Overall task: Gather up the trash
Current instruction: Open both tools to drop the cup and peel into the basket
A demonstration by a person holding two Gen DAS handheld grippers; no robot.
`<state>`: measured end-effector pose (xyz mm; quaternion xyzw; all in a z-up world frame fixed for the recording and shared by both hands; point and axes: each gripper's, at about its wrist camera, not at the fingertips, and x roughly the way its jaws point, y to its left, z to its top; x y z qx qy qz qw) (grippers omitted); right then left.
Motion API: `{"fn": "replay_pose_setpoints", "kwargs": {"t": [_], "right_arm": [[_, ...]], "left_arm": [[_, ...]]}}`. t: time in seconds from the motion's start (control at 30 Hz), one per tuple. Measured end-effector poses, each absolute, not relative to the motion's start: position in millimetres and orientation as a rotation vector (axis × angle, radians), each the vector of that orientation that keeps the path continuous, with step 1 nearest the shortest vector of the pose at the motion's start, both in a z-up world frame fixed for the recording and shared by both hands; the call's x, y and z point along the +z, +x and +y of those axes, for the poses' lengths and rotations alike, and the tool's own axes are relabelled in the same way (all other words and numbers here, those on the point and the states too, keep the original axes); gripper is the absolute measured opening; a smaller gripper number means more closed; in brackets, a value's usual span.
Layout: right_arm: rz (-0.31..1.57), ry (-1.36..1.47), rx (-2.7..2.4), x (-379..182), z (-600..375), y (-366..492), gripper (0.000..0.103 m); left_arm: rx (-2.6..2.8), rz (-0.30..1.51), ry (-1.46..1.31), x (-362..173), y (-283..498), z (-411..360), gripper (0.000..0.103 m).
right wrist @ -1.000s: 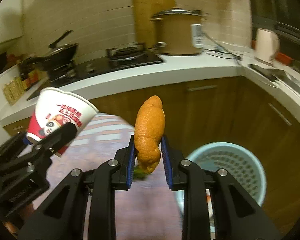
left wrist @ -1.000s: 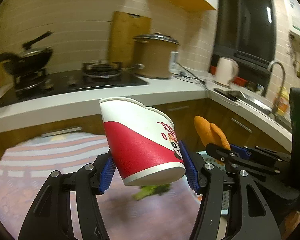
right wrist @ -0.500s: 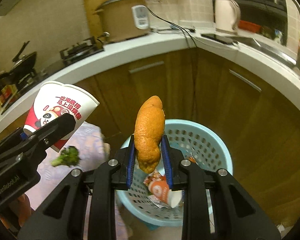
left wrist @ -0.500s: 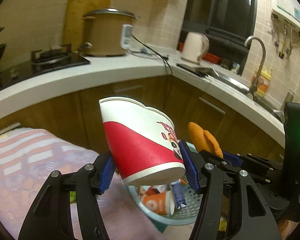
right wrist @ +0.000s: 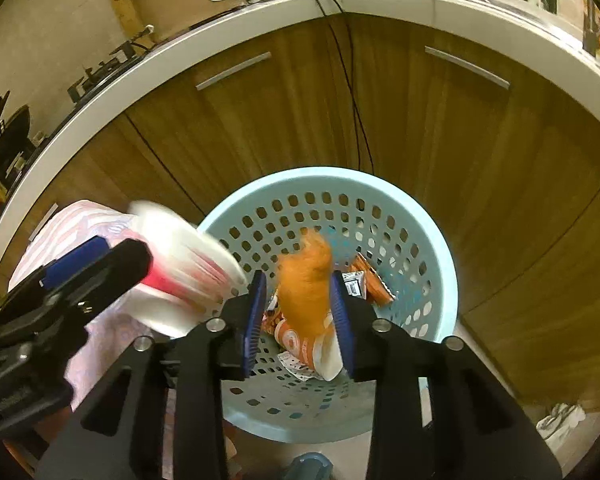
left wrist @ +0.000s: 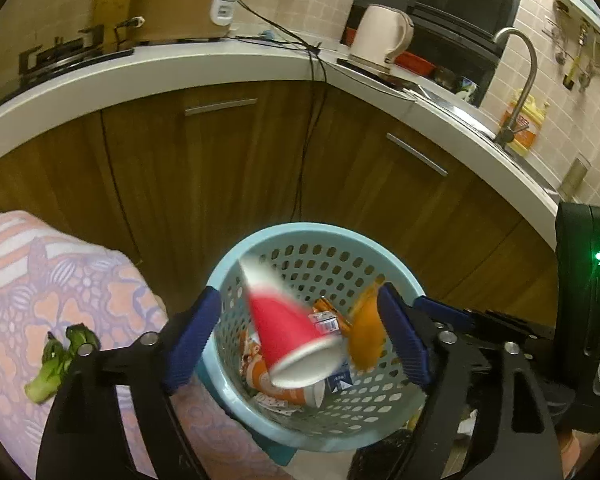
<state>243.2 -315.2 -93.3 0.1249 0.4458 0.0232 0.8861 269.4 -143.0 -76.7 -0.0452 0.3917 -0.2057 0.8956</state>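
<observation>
Cup (left wrist: 288,328) loose between left tool (left wrist: 300,340) fingers

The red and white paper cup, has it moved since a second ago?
Yes. The paper cup has left the left gripper, whose jaws now stand open, and is dropping blurred into the blue basket.

R gripper (right wrist: 298,316) open, orange peel (right wrist: 306,290) blurred over basket (right wrist: 440,264).
</observation>
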Motion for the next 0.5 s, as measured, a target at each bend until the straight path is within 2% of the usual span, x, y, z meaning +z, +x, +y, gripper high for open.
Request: {"fn": "replay_pose_setpoints", "kwargs": {"t": [0.23,0.33,0.5], "right_arm": [[0.9,0.282,0.052,-89,-320,227,0.036],[0.848,0.241,0.054,-76,-309,211,0.047],[0.766,0.194,0.059,-52,-295,189,0.047]], "left_arm": [[-0.376,0.789,-0.064,-76,256,-133,0.081],[-0.35,0.75,-0.052,-68,241,-126,0.083],[-0.307,0.66,-0.029,-46,208,-112,0.086]]}}
